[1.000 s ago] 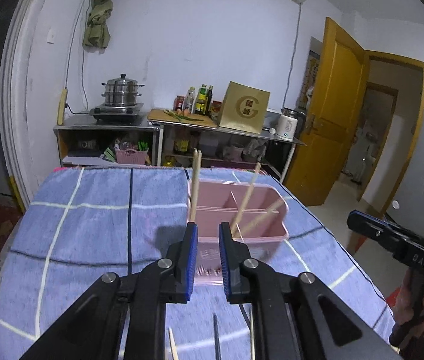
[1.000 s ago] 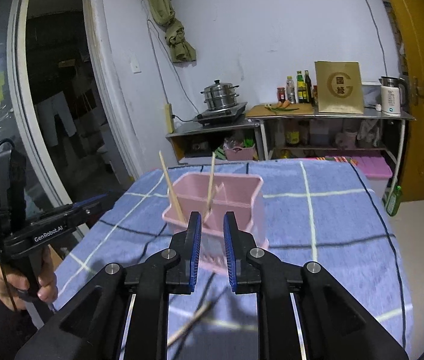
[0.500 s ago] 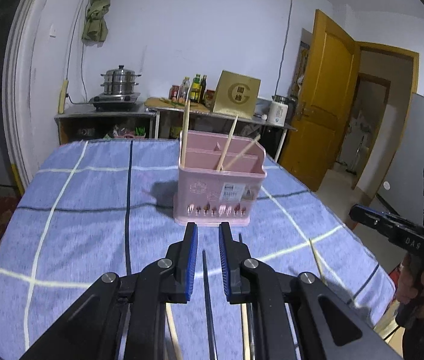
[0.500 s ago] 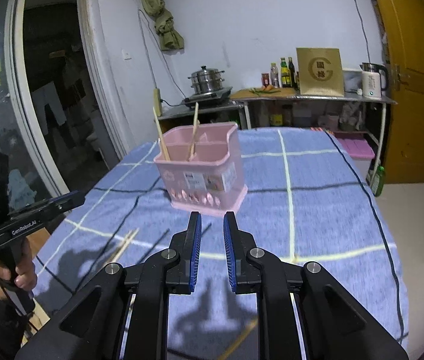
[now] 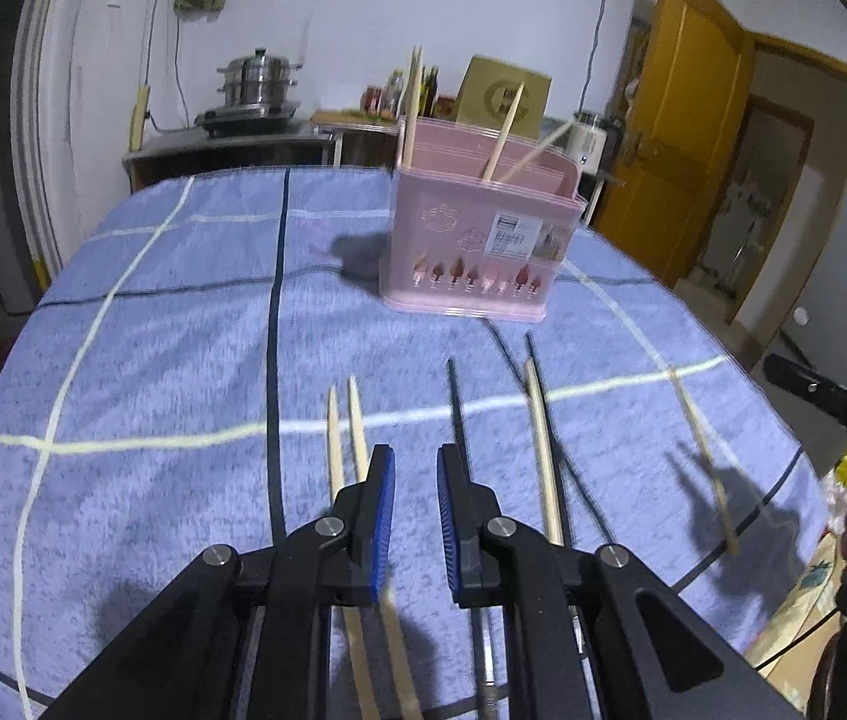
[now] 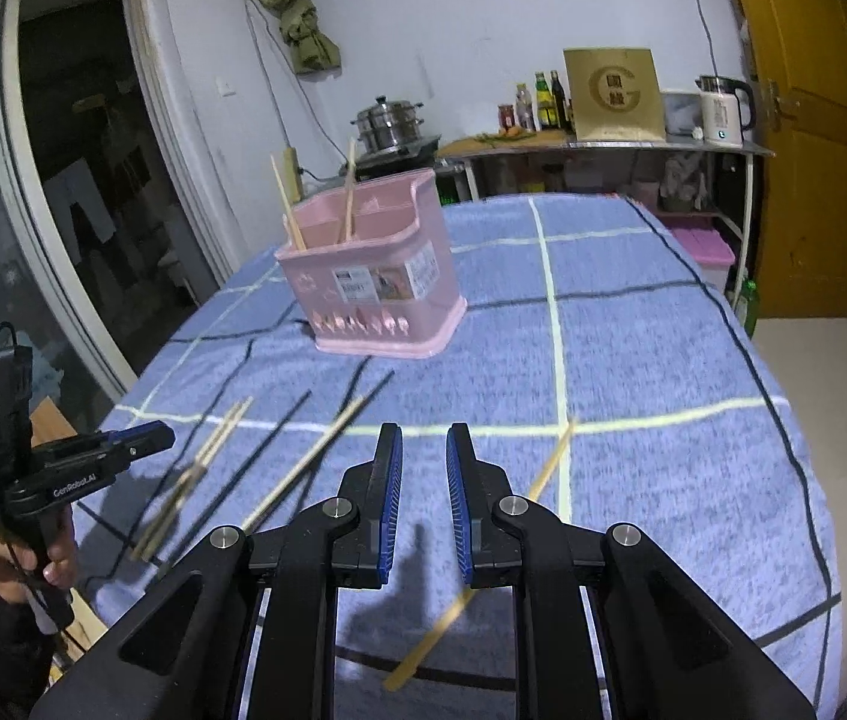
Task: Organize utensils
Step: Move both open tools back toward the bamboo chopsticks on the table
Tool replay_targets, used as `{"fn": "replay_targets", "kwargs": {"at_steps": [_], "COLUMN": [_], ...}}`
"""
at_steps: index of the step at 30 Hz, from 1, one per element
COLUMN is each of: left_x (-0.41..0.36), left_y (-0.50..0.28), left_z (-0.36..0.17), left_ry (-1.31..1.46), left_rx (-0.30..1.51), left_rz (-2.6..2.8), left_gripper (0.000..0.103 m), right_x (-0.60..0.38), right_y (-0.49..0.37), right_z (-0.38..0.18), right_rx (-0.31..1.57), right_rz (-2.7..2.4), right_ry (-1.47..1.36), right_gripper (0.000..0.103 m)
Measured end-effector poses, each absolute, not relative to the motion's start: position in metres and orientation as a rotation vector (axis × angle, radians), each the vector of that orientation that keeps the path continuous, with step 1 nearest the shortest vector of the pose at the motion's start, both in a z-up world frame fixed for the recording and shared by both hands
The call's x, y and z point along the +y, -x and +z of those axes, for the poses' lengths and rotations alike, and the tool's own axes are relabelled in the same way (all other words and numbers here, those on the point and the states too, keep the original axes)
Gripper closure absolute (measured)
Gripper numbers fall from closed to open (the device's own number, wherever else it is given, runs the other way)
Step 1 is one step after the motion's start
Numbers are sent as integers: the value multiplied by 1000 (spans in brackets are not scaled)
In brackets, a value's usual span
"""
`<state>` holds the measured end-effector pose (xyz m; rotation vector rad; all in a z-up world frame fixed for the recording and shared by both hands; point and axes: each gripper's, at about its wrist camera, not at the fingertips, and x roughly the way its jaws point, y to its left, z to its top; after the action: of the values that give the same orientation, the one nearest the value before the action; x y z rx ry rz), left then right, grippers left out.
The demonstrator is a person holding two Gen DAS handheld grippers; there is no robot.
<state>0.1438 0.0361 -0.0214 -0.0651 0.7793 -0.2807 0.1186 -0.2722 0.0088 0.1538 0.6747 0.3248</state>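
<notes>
A pink utensil holder [image 5: 480, 240] stands on the blue checked tablecloth [image 5: 183, 360] and holds several wooden chopsticks; it also shows in the right wrist view [image 6: 375, 294]. Loose chopsticks lie in front of it: a wooden pair [image 5: 342, 426], a black one [image 5: 456, 408], a wooden one [image 5: 540, 444] and a single wooden one at the right [image 5: 699, 450]. My left gripper [image 5: 414, 471] is open and empty, low over the wooden pair and the black one. My right gripper [image 6: 423, 456] is open and empty, beside a single wooden chopstick [image 6: 546, 468].
The table's edges fall off left and right. Behind it a counter carries a steel steamer pot [image 5: 258, 81], bottles, a gold box [image 6: 612, 93] and a kettle [image 6: 723, 111]. A yellow door [image 5: 663, 120] stands open at the right.
Both grippers have drawn back from the pink holder and come down toward the near part of the table, so the loose chopsticks now lie right by the fingers. Both stay open.
</notes>
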Motion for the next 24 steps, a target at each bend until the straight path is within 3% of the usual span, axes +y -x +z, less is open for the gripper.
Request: {"fn": "replay_targets", "kwargs": {"at_steps": [24], "left_x": [25], "left_y": [-181], "left_z": [-54], "left_ry": [-12], "left_rx": [898], "left_rz": [-242], "left_gripper": [82], "right_x": [-287], "right_y": [-146], "right_z": [-33], "right_rx": [812], "right_rz": [221], "right_ry": [-161], "right_gripper": [85]}}
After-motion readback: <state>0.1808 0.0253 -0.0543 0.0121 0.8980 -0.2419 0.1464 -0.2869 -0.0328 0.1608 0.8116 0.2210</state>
